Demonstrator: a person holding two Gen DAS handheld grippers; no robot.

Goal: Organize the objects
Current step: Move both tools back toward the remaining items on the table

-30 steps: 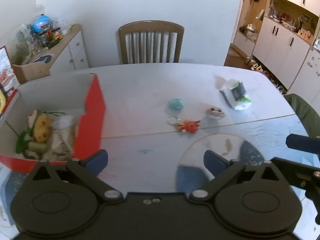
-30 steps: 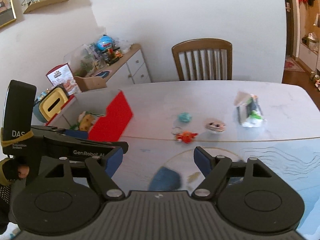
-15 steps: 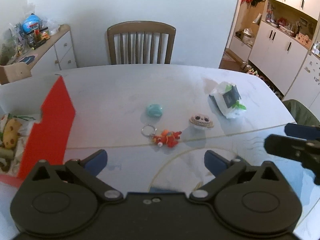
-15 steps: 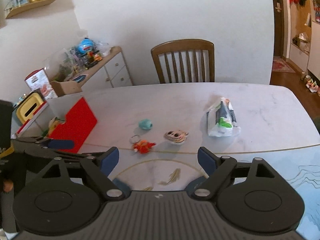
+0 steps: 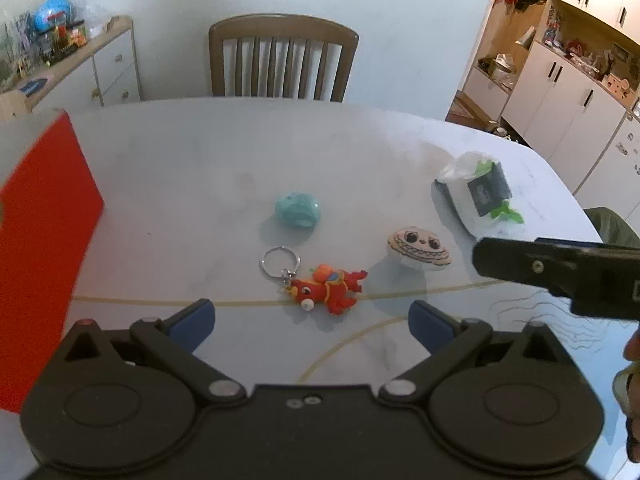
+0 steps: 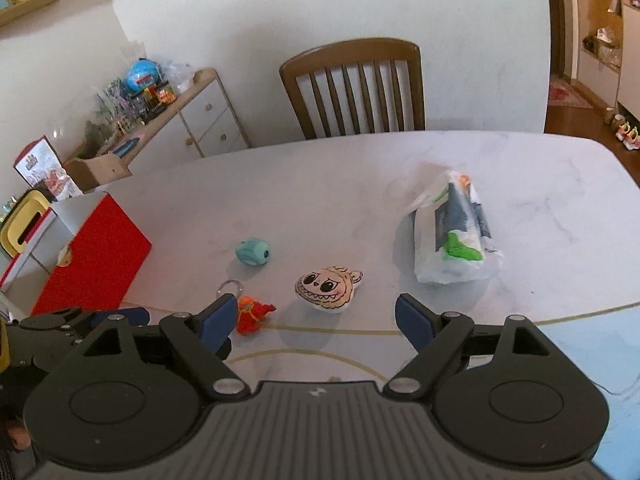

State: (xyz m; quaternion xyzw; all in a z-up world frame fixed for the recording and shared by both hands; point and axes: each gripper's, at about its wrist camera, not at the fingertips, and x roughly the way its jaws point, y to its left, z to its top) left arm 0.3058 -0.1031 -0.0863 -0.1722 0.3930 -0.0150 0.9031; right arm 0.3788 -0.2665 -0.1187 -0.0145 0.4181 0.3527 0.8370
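A red crab keychain (image 5: 326,286) with a metal ring lies on the white table (image 5: 200,152), just ahead of my open, empty left gripper (image 5: 310,320). A teal round toy (image 5: 298,210) sits behind it. A beige grinning monster-face plush (image 5: 420,249) lies to the right, and a white plastic pack (image 5: 478,196) lies farther right. In the right wrist view my right gripper (image 6: 316,322) is open and empty, just short of the plush (image 6: 328,286); the keychain (image 6: 252,314), teal toy (image 6: 253,252) and pack (image 6: 454,240) show too.
A red box (image 5: 44,248) stands at the table's left edge, also seen in the right wrist view (image 6: 94,260). A wooden chair (image 5: 282,60) is behind the table. A sideboard (image 6: 180,120) with clutter stands at the back left. White cabinets (image 5: 576,92) are at the right.
Both grippers have swung right from the red box and moved forward toward the small toys. The box has slid to the left edge of both views. Both stayed open.
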